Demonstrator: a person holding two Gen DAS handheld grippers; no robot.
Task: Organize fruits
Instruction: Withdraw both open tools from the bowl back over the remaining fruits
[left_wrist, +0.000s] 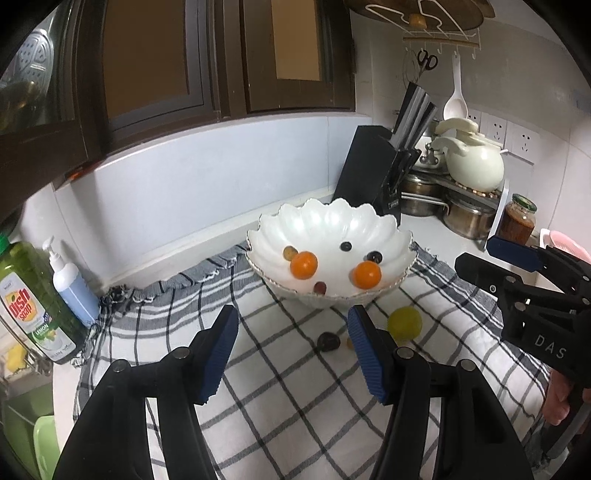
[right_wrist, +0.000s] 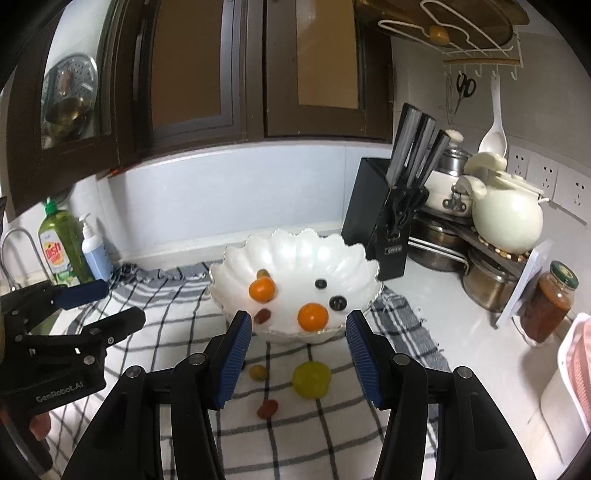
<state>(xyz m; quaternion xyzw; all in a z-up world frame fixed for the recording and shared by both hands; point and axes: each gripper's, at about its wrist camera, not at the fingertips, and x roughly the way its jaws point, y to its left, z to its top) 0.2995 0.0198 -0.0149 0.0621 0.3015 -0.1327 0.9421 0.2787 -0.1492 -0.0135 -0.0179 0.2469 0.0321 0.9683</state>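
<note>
A white scalloped bowl (left_wrist: 332, 218) (right_wrist: 295, 251) stands on a checked cloth (left_wrist: 288, 398) (right_wrist: 295, 435). In it lie two oranges (left_wrist: 304, 264) (right_wrist: 313, 316), dark grapes (left_wrist: 345, 246) (right_wrist: 337, 302) and reddish grapes (left_wrist: 320, 287) (right_wrist: 263, 315). On the cloth in front lie a yellow-green fruit (left_wrist: 404, 322) (right_wrist: 311, 379), a dark red grape (left_wrist: 328, 342) (right_wrist: 267, 408) and a small yellowish grape (right_wrist: 257, 373). My left gripper (left_wrist: 293, 354) is open and empty above the cloth, short of the bowl. My right gripper (right_wrist: 298, 358) is open and empty, above the loose fruits.
A dish soap bottle (left_wrist: 33, 302) and a pump bottle (left_wrist: 72, 284) stand at the left. A black knife block (left_wrist: 373, 173) stands behind the bowl. Pots, a cream kettle (left_wrist: 474, 162) and a sauce jar (right_wrist: 548, 301) fill the right corner. A pink-white rack (right_wrist: 576, 369) is at far right.
</note>
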